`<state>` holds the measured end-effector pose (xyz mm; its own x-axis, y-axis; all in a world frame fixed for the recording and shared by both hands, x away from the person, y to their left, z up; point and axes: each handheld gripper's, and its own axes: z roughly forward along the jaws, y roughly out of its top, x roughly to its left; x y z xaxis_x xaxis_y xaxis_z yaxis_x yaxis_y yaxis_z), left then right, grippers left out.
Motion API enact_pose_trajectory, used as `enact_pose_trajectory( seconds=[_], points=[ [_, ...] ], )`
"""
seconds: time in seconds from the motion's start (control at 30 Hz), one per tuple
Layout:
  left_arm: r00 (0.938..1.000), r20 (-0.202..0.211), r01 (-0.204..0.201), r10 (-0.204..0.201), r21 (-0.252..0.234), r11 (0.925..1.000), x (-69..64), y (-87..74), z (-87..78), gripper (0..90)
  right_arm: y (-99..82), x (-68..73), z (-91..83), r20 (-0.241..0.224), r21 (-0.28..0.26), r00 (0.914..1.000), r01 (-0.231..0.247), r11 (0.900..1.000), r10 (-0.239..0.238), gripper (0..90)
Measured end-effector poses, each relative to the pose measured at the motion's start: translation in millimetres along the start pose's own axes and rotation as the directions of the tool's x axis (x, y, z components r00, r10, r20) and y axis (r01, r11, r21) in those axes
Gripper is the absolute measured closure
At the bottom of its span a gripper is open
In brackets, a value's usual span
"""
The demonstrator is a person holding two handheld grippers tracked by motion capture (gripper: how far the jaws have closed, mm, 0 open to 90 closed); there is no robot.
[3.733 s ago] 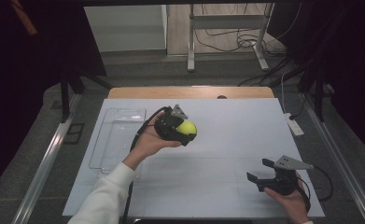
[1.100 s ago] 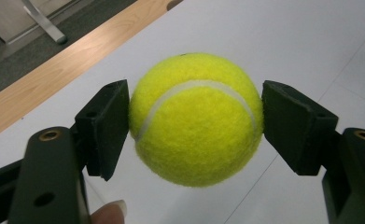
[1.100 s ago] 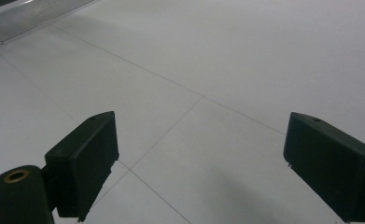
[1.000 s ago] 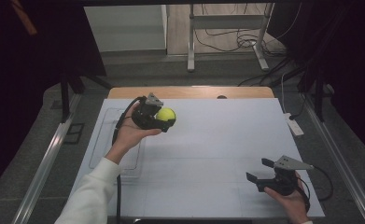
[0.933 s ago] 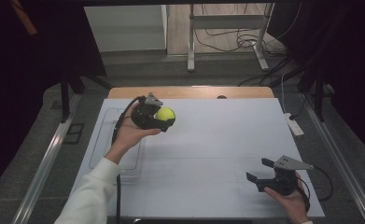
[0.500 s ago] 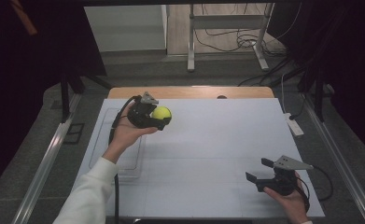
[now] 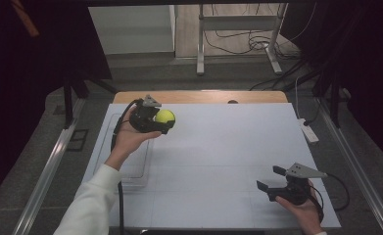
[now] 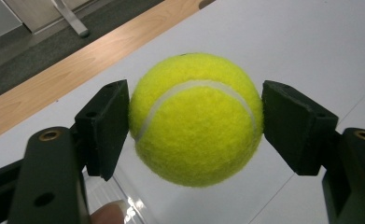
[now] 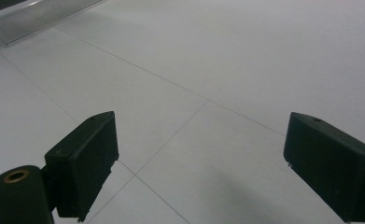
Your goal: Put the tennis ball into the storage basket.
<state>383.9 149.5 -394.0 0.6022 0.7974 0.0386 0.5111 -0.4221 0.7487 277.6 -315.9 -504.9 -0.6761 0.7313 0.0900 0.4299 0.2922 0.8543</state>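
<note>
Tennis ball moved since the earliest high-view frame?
Yes. The tennis ball, clamped in the left gripper, went left and toward the table's far wooden edge, nearer the clear tray.

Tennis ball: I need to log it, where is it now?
The tennis ball is clamped in the left gripper, above the table's far left, beside the clear tray.

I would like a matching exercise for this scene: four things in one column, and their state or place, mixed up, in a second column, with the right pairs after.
Things:
1. tennis ball
2. left gripper
3. right gripper
4. clear tray

States or places:
A. jaws open, nothing between them
B. lies on the white table, at its left side
C. yellow, held above the table
D. jaws shut on a round thing

Pairs: 1-C, 2-D, 3-A, 4-B
</note>
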Motion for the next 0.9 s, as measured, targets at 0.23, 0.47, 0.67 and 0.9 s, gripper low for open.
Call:
enact_pose_trajectory(
  seconds=[0.23, 0.47, 0.67, 0.9],
  points=[
    [0.9997, -0.016, 0.019, -0.019, -0.004, 0.9998, 7.2, -3.3, -4.1, 27.2, 0.1, 0.8, 0.7, 0.0, 0.002, 1.0, -0.001, 1.0, 0.001, 10.3],
    [0.9993, -0.031, 0.023, -0.023, -0.003, 0.9997, 12.1, -5.3, -4.6, 27.2, -0.1, 0.3, 0.6, 0.0, 0.004, 1.0, 0.0, 1.0, 0.0, 10.4],
    [0.9986, -0.041, 0.033, -0.033, -0.008, 0.9994, 16.5, -7.3, -5.7, 27.2, -0.4, 0.0, 0.2, 0.001, 0.004, 1.0, 0.0, 1.0, 0.0, 10.4],
    [0.9976, -0.051, 0.046, -0.047, -0.012, 0.9989, 21.1, -10.7, -9.5, 27.2, -0.6, -0.1, 0.7, 0.003, 0.008, 1.0, 0.0, 1.0, 0.0, 10.4]
  ],
)
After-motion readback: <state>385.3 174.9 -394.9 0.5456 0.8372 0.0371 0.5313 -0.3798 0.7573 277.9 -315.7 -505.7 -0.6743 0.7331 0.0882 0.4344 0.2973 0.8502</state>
